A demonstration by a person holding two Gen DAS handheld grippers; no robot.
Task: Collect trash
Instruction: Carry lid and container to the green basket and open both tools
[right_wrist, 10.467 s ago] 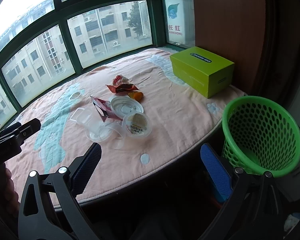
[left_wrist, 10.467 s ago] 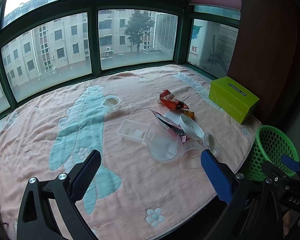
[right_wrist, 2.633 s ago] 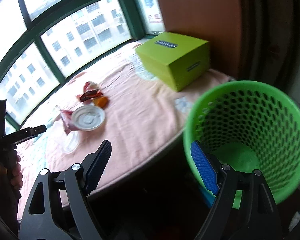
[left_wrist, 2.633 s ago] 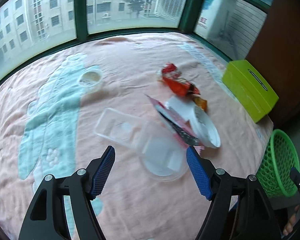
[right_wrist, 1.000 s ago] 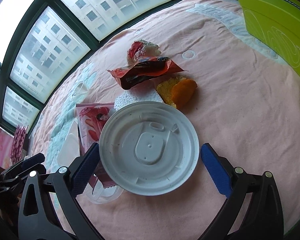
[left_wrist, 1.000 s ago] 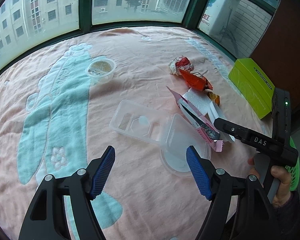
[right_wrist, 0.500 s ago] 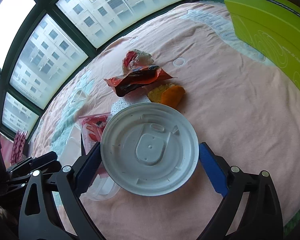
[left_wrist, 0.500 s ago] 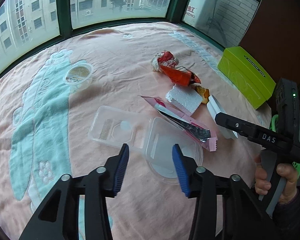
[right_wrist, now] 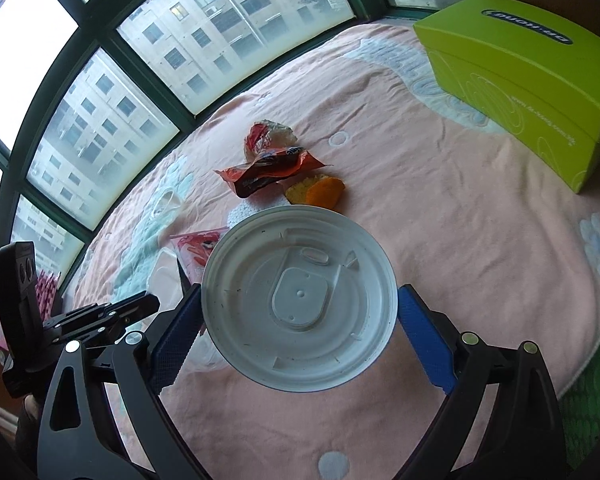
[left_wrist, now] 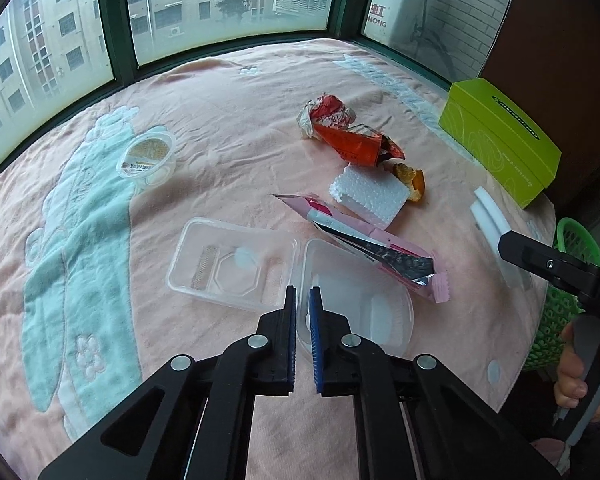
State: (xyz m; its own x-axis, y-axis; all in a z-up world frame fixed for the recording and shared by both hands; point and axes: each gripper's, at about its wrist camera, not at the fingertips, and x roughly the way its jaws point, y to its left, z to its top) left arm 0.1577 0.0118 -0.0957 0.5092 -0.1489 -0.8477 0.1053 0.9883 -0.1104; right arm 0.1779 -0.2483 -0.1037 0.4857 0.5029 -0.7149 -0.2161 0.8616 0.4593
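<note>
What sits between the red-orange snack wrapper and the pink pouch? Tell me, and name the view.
A white foam block lies between the red-orange snack wrapper and the pink pouch, clearest in the left wrist view.

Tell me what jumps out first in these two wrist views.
The right gripper holds a big white round lid across its wide-set jaws, filling the middle of its view. The left gripper is shut on the edge of a clear plastic clamshell box lying open on the pink blanket. Behind, red snack wrappers and a lime-green box stand out.
</note>
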